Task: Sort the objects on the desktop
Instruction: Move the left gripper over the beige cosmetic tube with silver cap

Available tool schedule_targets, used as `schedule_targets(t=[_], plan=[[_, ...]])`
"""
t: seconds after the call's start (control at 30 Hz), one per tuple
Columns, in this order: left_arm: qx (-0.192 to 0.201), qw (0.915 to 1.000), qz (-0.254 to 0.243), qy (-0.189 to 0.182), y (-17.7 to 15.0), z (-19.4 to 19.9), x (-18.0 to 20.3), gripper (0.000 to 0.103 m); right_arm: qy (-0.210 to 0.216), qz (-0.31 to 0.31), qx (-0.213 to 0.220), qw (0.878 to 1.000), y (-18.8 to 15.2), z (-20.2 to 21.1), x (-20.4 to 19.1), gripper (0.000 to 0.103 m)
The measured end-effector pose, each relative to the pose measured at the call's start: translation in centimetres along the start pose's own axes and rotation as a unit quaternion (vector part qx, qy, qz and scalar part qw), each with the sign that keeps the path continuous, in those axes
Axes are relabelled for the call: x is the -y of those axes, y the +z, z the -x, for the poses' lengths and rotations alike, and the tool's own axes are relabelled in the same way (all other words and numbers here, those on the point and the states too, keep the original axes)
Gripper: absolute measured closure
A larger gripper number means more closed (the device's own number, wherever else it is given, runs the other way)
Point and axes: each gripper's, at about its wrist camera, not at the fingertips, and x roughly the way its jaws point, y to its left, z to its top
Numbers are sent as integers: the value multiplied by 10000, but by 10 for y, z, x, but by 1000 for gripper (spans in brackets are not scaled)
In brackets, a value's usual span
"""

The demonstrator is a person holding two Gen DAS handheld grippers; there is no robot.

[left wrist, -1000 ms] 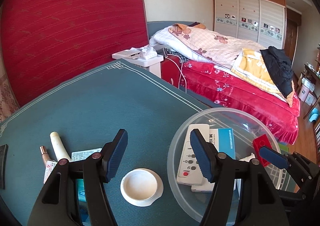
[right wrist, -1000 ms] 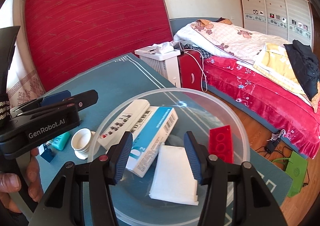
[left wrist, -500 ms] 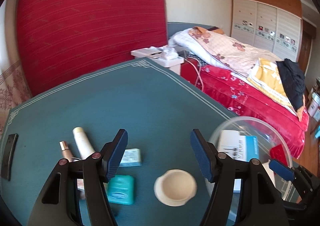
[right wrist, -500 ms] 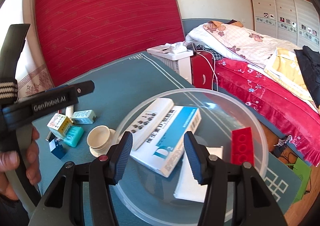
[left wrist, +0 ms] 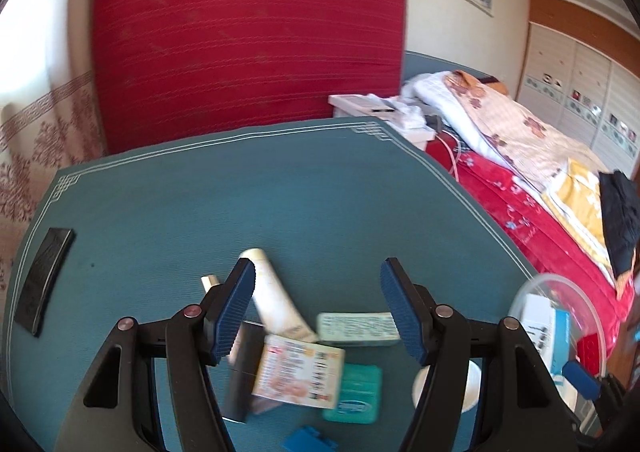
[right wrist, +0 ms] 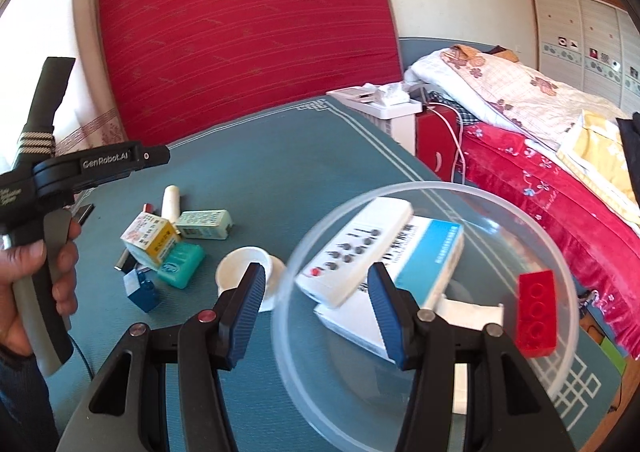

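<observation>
My left gripper point(left wrist: 318, 292) hangs open and empty over a pile of small items: a white tube point(left wrist: 268, 292), a pale green box point(left wrist: 358, 328), a yellow-and-white medicine box point(left wrist: 300, 370), a teal case point(left wrist: 354, 392) and a small blue block point(left wrist: 308, 442). A white cup point(right wrist: 248, 272) stands between the pile and a clear plastic bowl point(right wrist: 440, 186). The bowl holds a white remote point(right wrist: 356, 248), a blue-and-white box point(right wrist: 424, 252), a red brick point(right wrist: 536, 316) and a white pack point(right wrist: 472, 312). My right gripper point(right wrist: 318, 300) is open above the bowl's near left rim, gripping nothing.
The teal table mat point(left wrist: 240, 204) has free room beyond the pile. A flat black object point(left wrist: 44, 286) lies near its left edge. A bed point(right wrist: 540, 156) with red covers runs along the right, and a white heater point(right wrist: 384, 108) stands at the table's far corner. A hand point(right wrist: 40, 272) holds the left gripper.
The left gripper has swung left, away from the bowl and cup, to above the pile of small items. The right gripper has drifted left too, so the bowl sits further right in its view.
</observation>
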Motion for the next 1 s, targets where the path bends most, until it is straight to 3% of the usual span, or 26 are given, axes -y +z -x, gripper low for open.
schedule_targets(t=[0.53, 0.67, 1.0], plan=[[-549, 9949, 677, 516, -14, -29, -69, 34, 473, 430, -173, 9978, 0, -12, -36, 45], [-721, 9921, 836, 587, -19, -35, -86, 34, 590, 529, -193, 9967, -1, -16, -48, 36], [-983, 9892, 866, 654, -28, -48, -88, 34, 717, 686, -346, 9945, -7, -26, -66, 34]])
